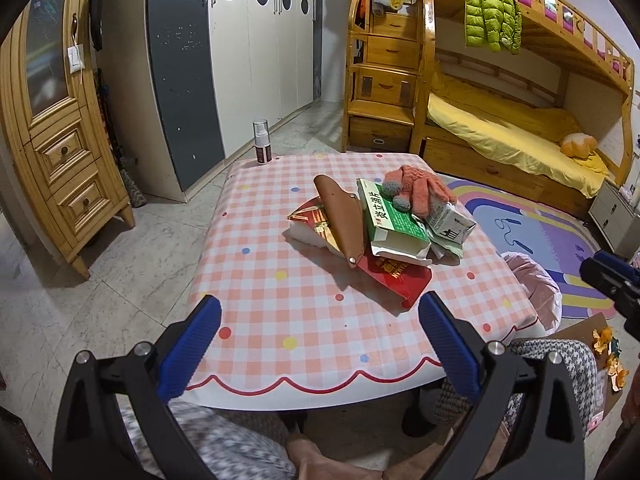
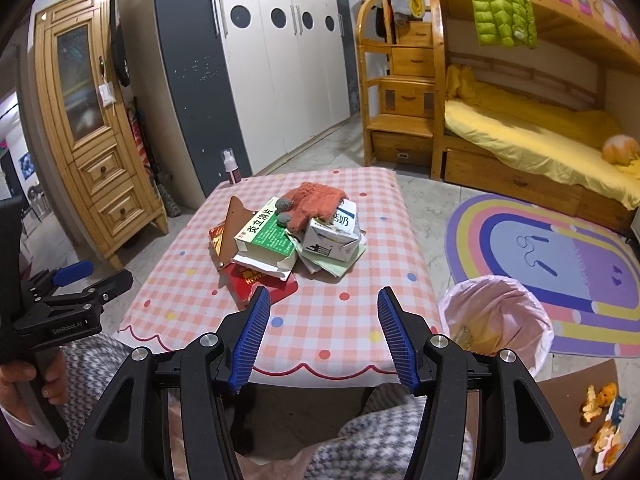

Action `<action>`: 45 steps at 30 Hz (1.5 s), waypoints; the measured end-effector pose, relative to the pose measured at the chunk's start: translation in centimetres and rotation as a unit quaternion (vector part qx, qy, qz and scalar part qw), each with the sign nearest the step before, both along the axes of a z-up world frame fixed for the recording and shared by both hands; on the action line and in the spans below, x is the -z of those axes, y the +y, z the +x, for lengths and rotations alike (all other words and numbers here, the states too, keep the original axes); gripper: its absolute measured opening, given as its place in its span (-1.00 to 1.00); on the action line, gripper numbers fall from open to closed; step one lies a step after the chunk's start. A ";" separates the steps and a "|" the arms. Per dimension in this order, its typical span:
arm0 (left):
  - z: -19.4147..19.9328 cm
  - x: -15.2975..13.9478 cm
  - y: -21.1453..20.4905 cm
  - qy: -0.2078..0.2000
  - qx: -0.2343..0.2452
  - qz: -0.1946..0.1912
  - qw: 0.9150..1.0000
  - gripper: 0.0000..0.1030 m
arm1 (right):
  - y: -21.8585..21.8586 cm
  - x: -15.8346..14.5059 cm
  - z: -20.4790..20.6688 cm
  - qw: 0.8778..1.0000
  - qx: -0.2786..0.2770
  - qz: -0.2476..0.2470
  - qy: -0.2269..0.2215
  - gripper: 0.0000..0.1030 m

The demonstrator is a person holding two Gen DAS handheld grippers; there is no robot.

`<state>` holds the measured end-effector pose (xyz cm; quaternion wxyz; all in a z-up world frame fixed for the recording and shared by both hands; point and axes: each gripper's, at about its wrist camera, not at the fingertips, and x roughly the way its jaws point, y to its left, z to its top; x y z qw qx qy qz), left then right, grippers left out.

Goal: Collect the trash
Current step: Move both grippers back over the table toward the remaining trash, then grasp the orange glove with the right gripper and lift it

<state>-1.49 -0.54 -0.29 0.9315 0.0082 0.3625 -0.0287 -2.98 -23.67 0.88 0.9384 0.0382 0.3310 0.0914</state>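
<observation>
One low table (image 2: 360,312) with a pink checked cloth carries a single heap of trash near its middle. Counted in the heap: one green-and-white medicine box (image 2: 266,242), one white milk carton (image 2: 334,236), one red packet (image 2: 262,286) at the bottom, one red-and-gold packet (image 1: 310,220), one brown leather sheath (image 1: 344,220) leaning across them, and one orange knitted glove (image 2: 316,202) on top. Some pale crumpled paper (image 2: 332,266) lies under the carton. One spray bottle (image 1: 262,142) stands alone at the far corner.

One bin lined with a pink bag (image 2: 496,316) stands on the floor just beside the table's right edge.

The left gripper (image 1: 320,336) is spread wide above the table's near edge, empty and touching nothing. The right gripper (image 2: 322,332) is partly spread, also empty, short of the heap.
</observation>
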 end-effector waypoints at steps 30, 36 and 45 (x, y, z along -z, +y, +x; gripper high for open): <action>15.8 2.0 -0.5 0.005 -0.015 0.010 1.000 0.87 | 3.3 3.4 21.0 0.997 -0.035 -0.028 0.056 0.02; 18.5 3.0 -1.0 0.007 -0.016 0.023 1.000 0.87 | 4.4 5.4 25.2 0.994 -0.040 -0.040 0.091 0.16; 16.8 2.7 0.8 0.010 -0.028 0.010 0.999 0.87 | 6.5 4.0 24.5 0.994 -0.060 -0.072 0.064 -0.68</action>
